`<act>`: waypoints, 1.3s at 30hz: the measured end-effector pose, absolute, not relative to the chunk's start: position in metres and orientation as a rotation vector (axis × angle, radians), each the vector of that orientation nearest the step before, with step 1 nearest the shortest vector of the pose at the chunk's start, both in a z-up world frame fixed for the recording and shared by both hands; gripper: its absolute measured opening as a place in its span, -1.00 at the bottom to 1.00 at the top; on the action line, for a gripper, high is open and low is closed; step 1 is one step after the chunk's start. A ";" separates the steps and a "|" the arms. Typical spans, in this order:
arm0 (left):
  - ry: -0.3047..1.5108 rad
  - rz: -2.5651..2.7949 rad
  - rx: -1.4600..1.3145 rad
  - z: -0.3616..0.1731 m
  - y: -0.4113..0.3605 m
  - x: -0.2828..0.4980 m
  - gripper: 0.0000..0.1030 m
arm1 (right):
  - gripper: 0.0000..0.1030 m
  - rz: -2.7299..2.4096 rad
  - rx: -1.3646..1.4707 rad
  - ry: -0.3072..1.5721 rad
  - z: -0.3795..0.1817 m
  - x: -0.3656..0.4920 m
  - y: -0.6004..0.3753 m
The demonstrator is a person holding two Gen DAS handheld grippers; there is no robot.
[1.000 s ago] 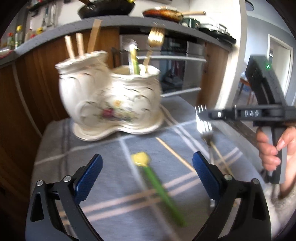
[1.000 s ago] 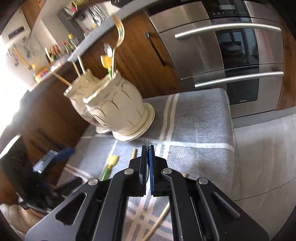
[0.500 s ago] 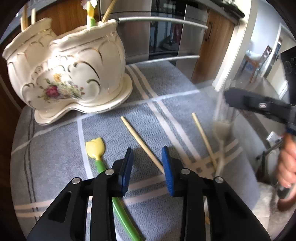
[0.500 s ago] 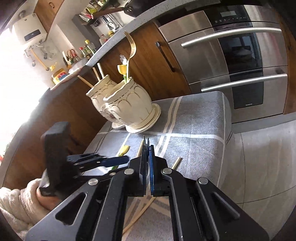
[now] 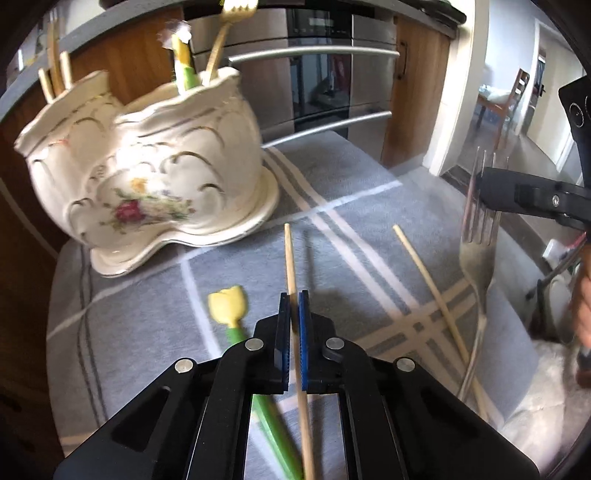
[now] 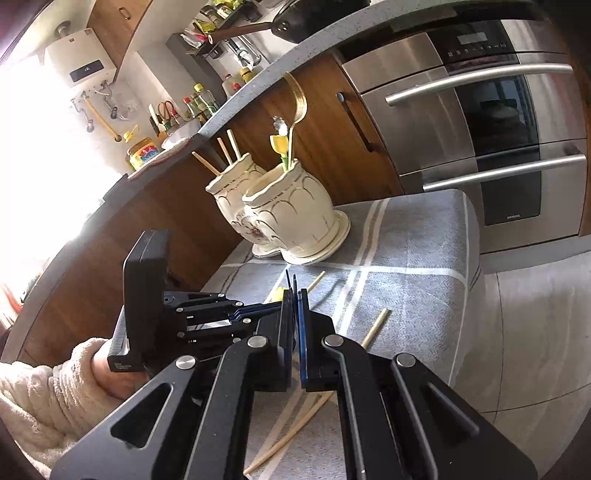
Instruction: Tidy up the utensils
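Wooden chopstick [image 5: 291, 273] is pinched between the blue pads [image 5: 303, 343] of the left gripper [image 5: 293, 306], long axis running away from the camera twd the holder, far tip up off the cloth w/ its shadow just beside it. Right gripper [image 6: 295, 306] is squeezed tight on a silver fork [image 5: 478, 236], tines up, handle hanging down over the cloth's right side.

Stuff around: cream double-pot holder [image 5: 147, 177] w/ painted flowers sits at the back left of the grey striped cloth [image 5: 369, 206]. Its left pot has chopsticks in it, the right pot has a gold fork [image 5: 225, 33] and a green-handled thing sticking up. On the cloth just left of the left gripper lies a green-handled utensil w/ a yellow tulip end [image 5: 227, 302], partly under the gripper body. A 2nd loose chopstick [image 5: 428, 280] lies diagonal between the two grippers, head pointing back-left.

Open room: bare cloth between the held stick and the holder's base. Cloth's right edge drops off right by the fork; oven front [image 6: 498, 122] stands behind the far edge.
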State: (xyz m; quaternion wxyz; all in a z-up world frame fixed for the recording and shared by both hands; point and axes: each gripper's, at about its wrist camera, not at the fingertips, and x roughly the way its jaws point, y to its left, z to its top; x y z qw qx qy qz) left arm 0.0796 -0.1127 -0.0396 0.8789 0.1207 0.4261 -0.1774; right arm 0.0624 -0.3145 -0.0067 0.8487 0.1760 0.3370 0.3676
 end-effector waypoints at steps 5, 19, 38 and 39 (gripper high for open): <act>0.791 -0.424 0.213 -0.017 -0.095 0.058 -0.91 | -0.95 0.687 0.368 0.655 0.005 0.056 -0.315; 0.452 -0.472 0.150 0.036 -0.042 0.007 -0.99 | -0.95 0.391 0.340 0.421 0.063 0.048 -0.299; 0.677 -0.515 0.199 -0.003 -0.047 0.040 -0.45 | -0.95 0.240 0.214 0.399 0.064 0.062 -0.279; 0.685 -0.521 0.209 -0.005 -0.051 0.040 -0.45 | -0.95 0.234 0.223 0.398 0.063 0.062 -0.282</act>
